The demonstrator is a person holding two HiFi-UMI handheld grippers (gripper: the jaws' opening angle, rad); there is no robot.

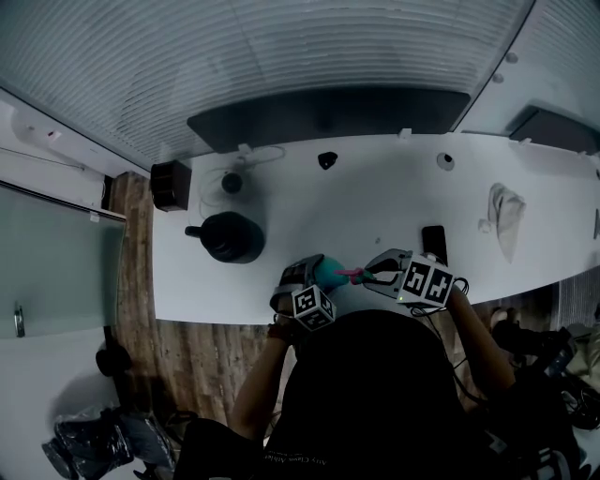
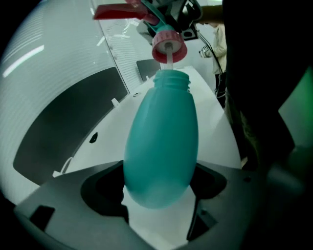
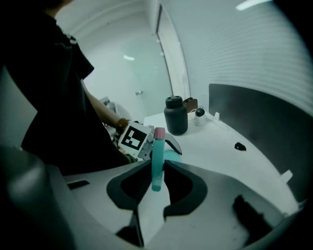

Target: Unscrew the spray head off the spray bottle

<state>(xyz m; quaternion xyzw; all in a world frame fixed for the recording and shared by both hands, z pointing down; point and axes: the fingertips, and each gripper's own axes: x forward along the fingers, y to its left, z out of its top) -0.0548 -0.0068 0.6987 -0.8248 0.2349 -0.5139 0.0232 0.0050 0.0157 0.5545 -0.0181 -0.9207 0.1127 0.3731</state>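
The teal spray bottle (image 2: 161, 146) is clamped by its lower body in my left gripper (image 2: 161, 193), with the jaws closed against both its sides. Its threaded neck (image 2: 172, 78) stands bare. Just above the neck hangs the spray head's pink collar (image 2: 169, 47), and its pale dip tube (image 2: 169, 58) still reaches down into the opening. The red trigger (image 2: 117, 12) points left. My right gripper (image 3: 156, 178) is shut on the spray head (image 3: 157, 163), whose pink collar (image 3: 159, 133) faces away. In the head view both grippers meet at the table's near edge, around the bottle (image 1: 330, 273).
A black jug (image 1: 230, 236) stands on the white table (image 1: 375, 202) to the left. A black phone (image 1: 434, 244) lies by the right gripper, and a crumpled cloth (image 1: 506, 211) sits further right. Small devices and a cable (image 1: 234, 178) lie near the dark panel (image 1: 328, 112) at the back.
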